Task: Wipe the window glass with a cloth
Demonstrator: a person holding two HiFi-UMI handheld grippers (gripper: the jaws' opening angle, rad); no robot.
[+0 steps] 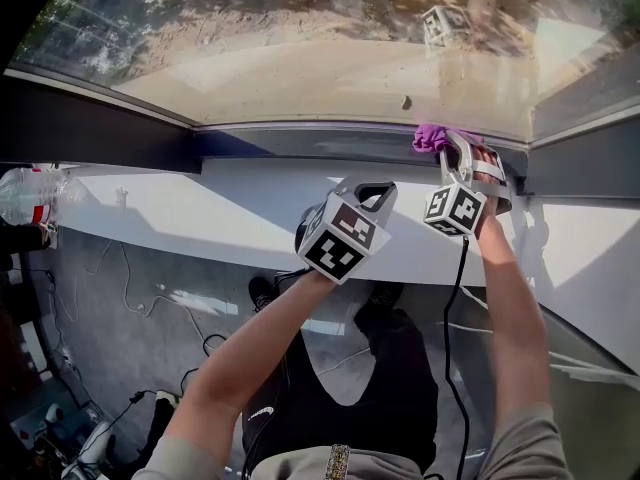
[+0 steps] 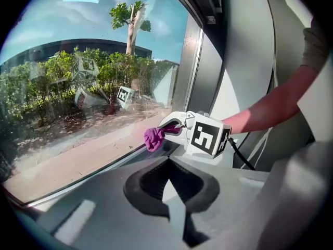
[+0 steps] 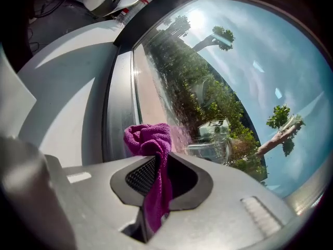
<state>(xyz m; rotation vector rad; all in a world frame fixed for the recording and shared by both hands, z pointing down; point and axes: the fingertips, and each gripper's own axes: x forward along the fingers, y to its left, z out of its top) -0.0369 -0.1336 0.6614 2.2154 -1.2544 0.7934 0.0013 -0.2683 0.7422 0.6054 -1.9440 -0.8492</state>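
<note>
A purple cloth is bunched against the bottom edge of the window glass, near its right corner. My right gripper is shut on it. In the right gripper view the cloth hangs down between the jaws of the right gripper, its bunched end next to the glass. My left gripper hovers over the white sill to the left, apart from the glass. In the left gripper view its jaws are shut with nothing in them. That view also shows the right gripper and the cloth at the glass.
A plastic bottle lies on the white sill at the far left. A dark frame runs under the glass, and an upright frame post closes the pane on the right. Cables lie on the floor below.
</note>
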